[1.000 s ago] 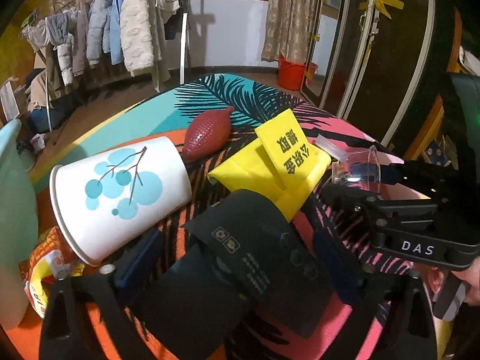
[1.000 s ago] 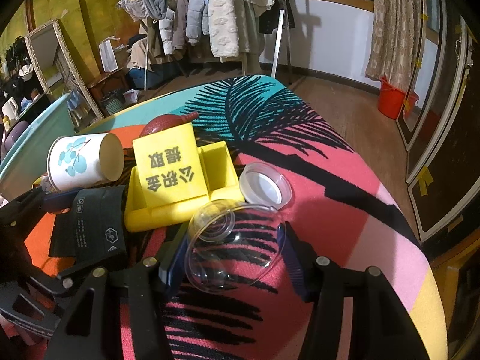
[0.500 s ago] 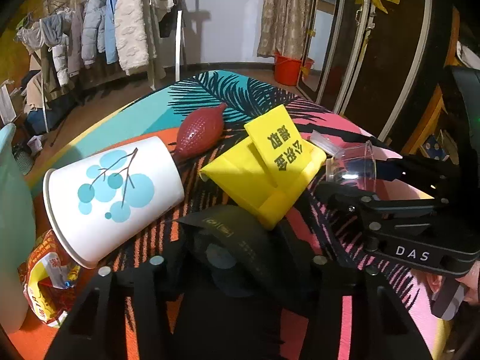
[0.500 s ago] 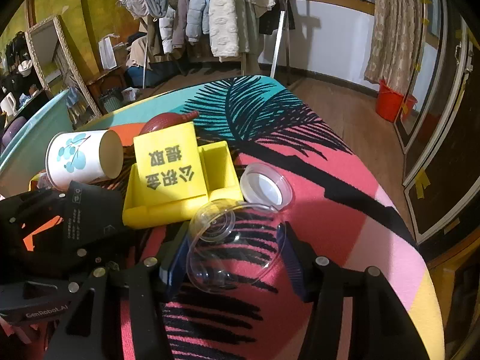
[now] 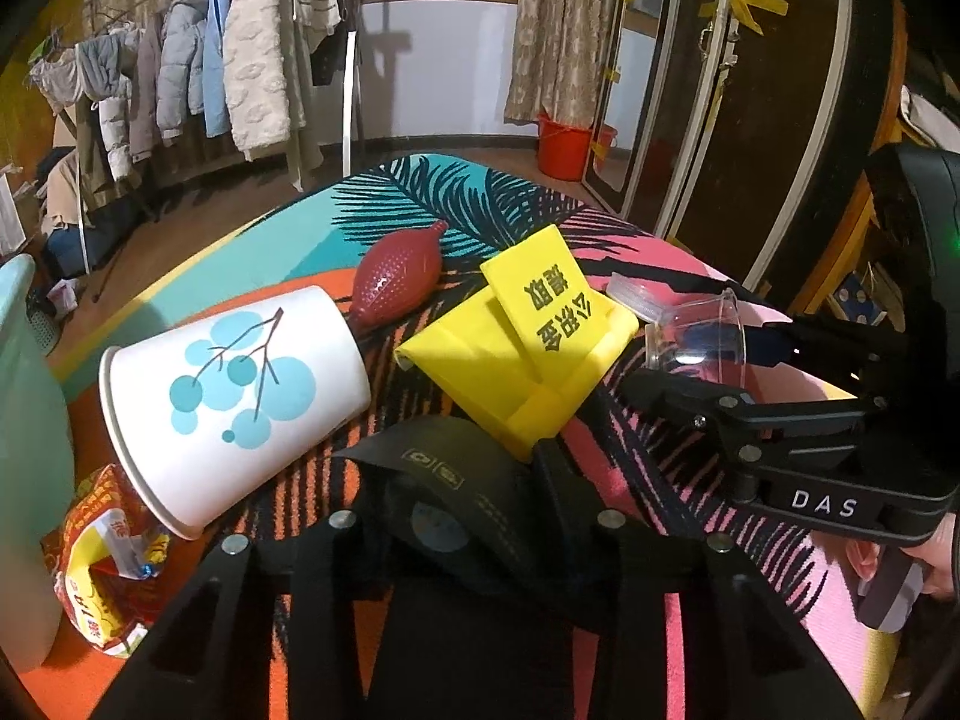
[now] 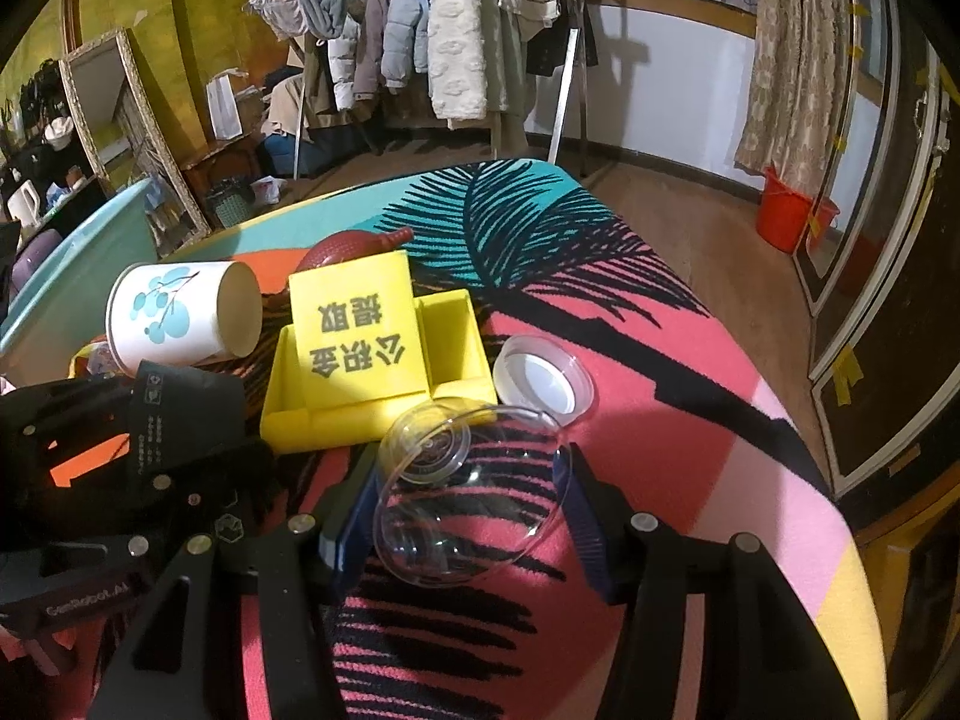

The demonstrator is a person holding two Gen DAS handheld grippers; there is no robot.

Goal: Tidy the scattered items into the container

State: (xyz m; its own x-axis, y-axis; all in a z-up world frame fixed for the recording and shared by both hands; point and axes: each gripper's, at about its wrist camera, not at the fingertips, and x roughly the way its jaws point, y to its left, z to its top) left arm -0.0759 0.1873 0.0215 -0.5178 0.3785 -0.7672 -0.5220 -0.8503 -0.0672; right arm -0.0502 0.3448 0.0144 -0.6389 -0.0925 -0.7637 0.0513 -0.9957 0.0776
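Observation:
My left gripper [image 5: 456,480] has its jaws closing on a black band [image 5: 438,468]. The band is buckled up between the pads and pinched. It also shows at the left of the right wrist view as the black band [image 6: 180,402]. My right gripper [image 6: 468,516] is shut on a clear plastic cup [image 6: 462,480] that lies on its side between the blue pads, low over the tablecloth. The cup [image 5: 696,342] is at the right of the left wrist view. A teal tub [image 5: 24,420] stands at the left table edge.
A white paper cup [image 5: 234,396] lies on its side beside a red rubber bulb [image 5: 396,282]. A yellow card holder [image 6: 372,354] and a round lid [image 6: 543,375] sit just beyond the clear cup. A crumpled snack wrapper [image 5: 102,558] lies by the tub.
The left jaws have come together around the black band, which went from lying flat to arching up between them. The right gripper and its cup have stayed put.

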